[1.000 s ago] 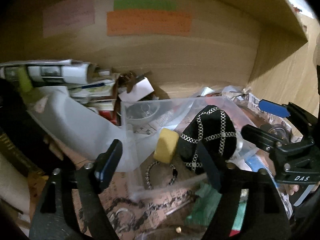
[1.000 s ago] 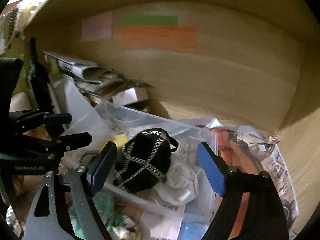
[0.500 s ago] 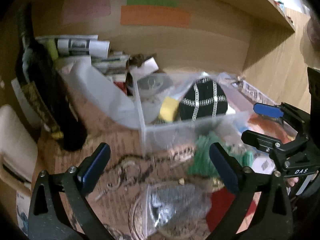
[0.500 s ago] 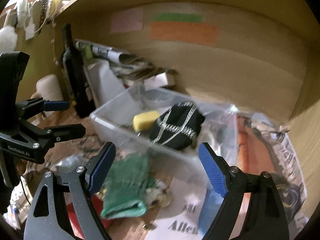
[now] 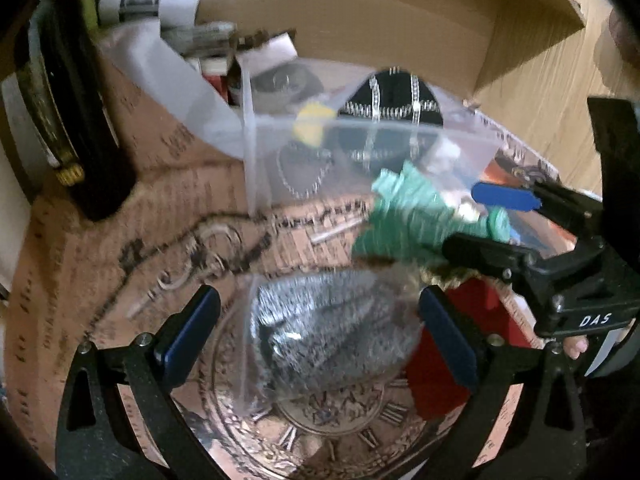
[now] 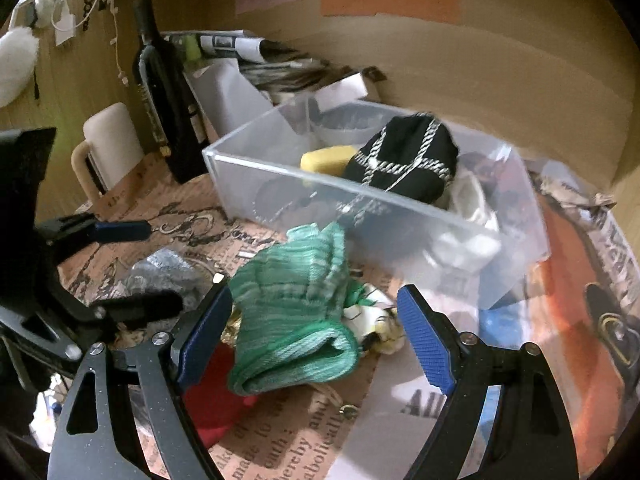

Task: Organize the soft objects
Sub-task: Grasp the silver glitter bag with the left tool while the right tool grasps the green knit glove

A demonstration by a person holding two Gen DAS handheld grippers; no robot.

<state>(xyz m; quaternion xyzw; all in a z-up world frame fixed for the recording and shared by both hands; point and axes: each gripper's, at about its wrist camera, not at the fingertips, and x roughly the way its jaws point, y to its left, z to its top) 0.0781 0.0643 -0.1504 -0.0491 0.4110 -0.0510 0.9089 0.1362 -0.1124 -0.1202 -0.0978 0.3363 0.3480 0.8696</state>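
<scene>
Green knitted glove [image 6: 294, 312]: lies on the printed paper just in front of the clear bin [image 6: 404, 208], cuff toward the camera, long axis running away between the right gripper [image 6: 316, 336] pads. Jaws wide, just narrowing, not touching. Left gripper [image 5: 320, 332]: open over a bagged grey item [image 5: 332, 328].

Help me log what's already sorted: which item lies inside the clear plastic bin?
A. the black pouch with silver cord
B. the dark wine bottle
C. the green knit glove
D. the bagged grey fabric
A: the black pouch with silver cord sits inside the clear plastic bin, next to a yellow sponge.
</scene>
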